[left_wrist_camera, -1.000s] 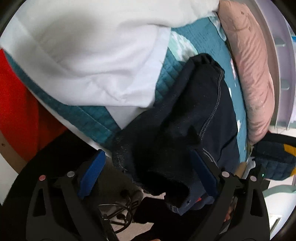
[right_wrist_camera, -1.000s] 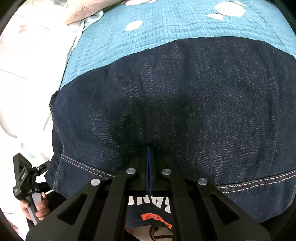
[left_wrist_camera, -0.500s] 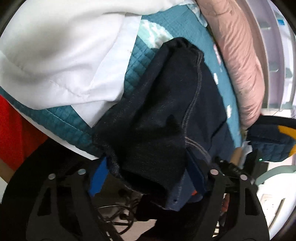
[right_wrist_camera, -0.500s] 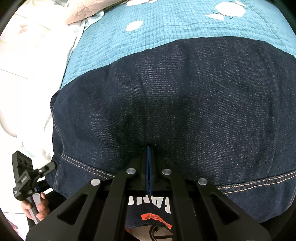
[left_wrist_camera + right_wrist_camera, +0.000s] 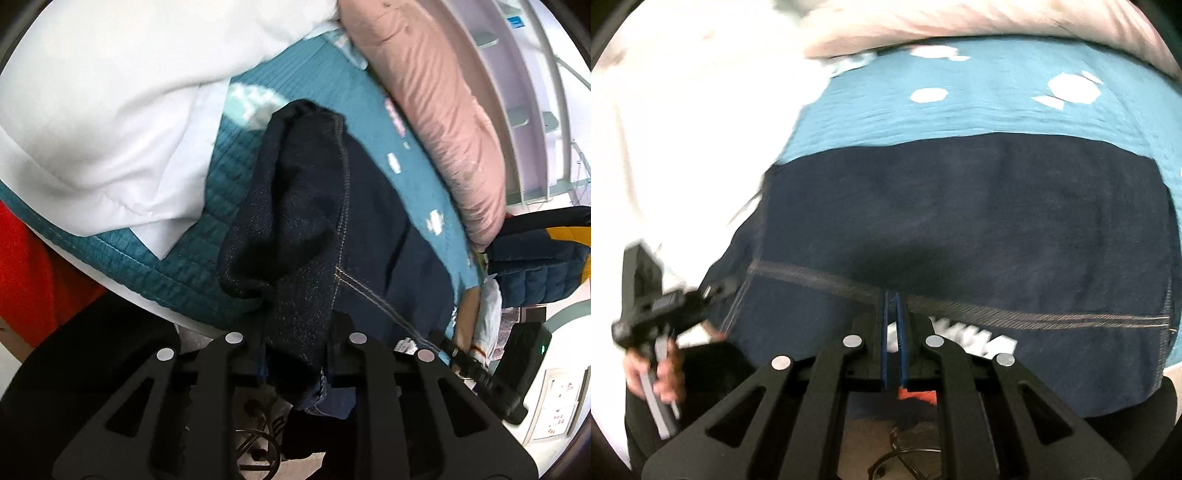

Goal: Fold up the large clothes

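Dark blue jeans [image 5: 960, 229] lie across the teal quilted bedspread [image 5: 960, 107], hanging over the near bed edge. My left gripper [image 5: 295, 332] is shut on a bunched corner of the jeans [image 5: 295, 229] at the bed edge. My right gripper [image 5: 894, 299] is nearly shut at the stitched hem of the jeans [image 5: 1034, 317]; a thin gap shows between the blue pads, and the hem sits at their tips. The left gripper also shows in the right wrist view [image 5: 713, 291] at the left corner of the jeans.
A white duvet [image 5: 110, 110] lies left of the jeans. A pink pillow [image 5: 443, 110] lies along the far side by white shelves [image 5: 517, 92]. A navy and yellow padded bag [image 5: 535, 258] sits at the right. Cables [image 5: 905, 458] lie on the floor below.
My left gripper has closed from wide open onto the bunched corner of the jeans. My right gripper has pulled back so the hem now sits at its tips, and its pads have parted slightly.
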A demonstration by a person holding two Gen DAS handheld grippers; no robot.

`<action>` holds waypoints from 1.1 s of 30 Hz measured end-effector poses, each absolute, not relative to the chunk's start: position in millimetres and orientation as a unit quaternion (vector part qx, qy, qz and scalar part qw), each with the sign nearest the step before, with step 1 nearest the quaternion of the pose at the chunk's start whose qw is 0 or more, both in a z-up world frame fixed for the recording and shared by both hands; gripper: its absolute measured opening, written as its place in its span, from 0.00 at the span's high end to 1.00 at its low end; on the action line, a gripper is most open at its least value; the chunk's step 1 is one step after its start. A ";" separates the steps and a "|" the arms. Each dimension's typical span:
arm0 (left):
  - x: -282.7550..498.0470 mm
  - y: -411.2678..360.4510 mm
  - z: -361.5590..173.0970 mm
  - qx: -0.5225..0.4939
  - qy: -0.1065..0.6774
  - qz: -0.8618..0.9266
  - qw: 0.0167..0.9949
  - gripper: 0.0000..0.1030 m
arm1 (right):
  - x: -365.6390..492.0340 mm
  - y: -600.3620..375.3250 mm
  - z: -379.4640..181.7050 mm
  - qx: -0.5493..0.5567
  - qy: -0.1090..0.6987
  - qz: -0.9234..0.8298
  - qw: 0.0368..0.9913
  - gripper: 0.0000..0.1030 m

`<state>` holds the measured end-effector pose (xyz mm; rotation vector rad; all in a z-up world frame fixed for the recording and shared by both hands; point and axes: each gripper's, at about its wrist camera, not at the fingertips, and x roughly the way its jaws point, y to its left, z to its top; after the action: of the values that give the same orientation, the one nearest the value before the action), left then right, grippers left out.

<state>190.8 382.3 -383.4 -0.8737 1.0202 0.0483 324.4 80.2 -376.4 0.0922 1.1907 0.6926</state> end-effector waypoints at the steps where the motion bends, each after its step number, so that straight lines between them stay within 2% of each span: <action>1: 189.0 378.6 -378.7 -0.403 0.467 0.019 0.787 0.81 | 315.6 84.8 -373.0 0.037 0.542 0.335 0.770 0.94; 4: 184.9 368.5 -359.6 -0.394 0.452 0.009 0.800 0.81 | 297.1 101.4 -369.2 0.010 0.530 0.361 0.767 0.93; 9: 187.6 355.5 -340.4 -0.396 0.445 -0.012 0.803 0.81 | 302.6 112.2 -424.5 0.003 0.609 0.348 0.712 0.92; 11: 189.1 350.5 -336.0 -0.387 0.445 -0.012 0.808 0.81 | 289.7 109.4 -413.4 0.007 0.580 0.360 0.731 0.89; 12: 191.2 346.2 -333.5 -0.381 0.447 -0.009 0.810 0.81 | 282.2 110.1 -404.7 0.009 0.563 0.370 0.739 0.85; 13: 192.8 343.1 -330.4 -0.378 0.448 -0.008 0.810 0.81 | 270.9 111.1 -392.4 0.008 0.539 0.380 0.752 0.77; 14: 196.0 338.7 -327.7 -0.377 0.449 -0.009 0.810 0.81 | 257.8 112.9 -380.5 0.003 0.516 0.389 0.763 0.56; 15: 197.3 335.8 -324.6 -0.374 0.450 -0.008 0.811 0.81 | 248.2 113.5 -372.8 -0.001 0.498 0.393 0.773 0.43; 17: 200.9 327.7 -317.5 -0.364 0.451 -0.010 0.815 0.81 | 224.2 115.1 -357.3 -0.010 0.453 0.407 0.793 0.41; 18: 202.5 324.4 -315.1 -0.361 0.453 -0.013 0.815 0.81 | 217.3 118.5 -354.4 -0.014 0.442 0.409 0.798 0.37; 21: 203.7 318.0 -308.6 -0.356 0.452 -0.017 0.818 0.81 | 200.4 134.8 -353.5 -0.037 0.415 0.407 0.813 0.35; 28: 206.4 303.0 -295.3 -0.351 0.446 -0.034 0.822 0.81 | 205.6 168.3 -362.5 -0.013 0.416 0.397 0.818 0.35; 30: 209.4 303.4 -294.6 -0.354 0.446 -0.034 0.821 0.81 | 206.9 174.8 -364.3 -0.006 0.412 0.392 0.823 0.29; 32: 213.2 305.4 -296.9 -0.352 0.450 -0.031 0.820 0.81 | 206.5 181.2 -369.0 -0.012 0.409 0.384 0.827 0.29; 33: 214.6 307.6 -299.9 -0.353 0.452 -0.028 0.819 0.81 | 207.7 183.4 -371.2 -0.012 0.410 0.385 0.827 0.32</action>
<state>214.6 307.6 -299.9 -0.7519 0.9636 -0.0602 207.7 183.4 -371.2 -0.0265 0.8716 0.8168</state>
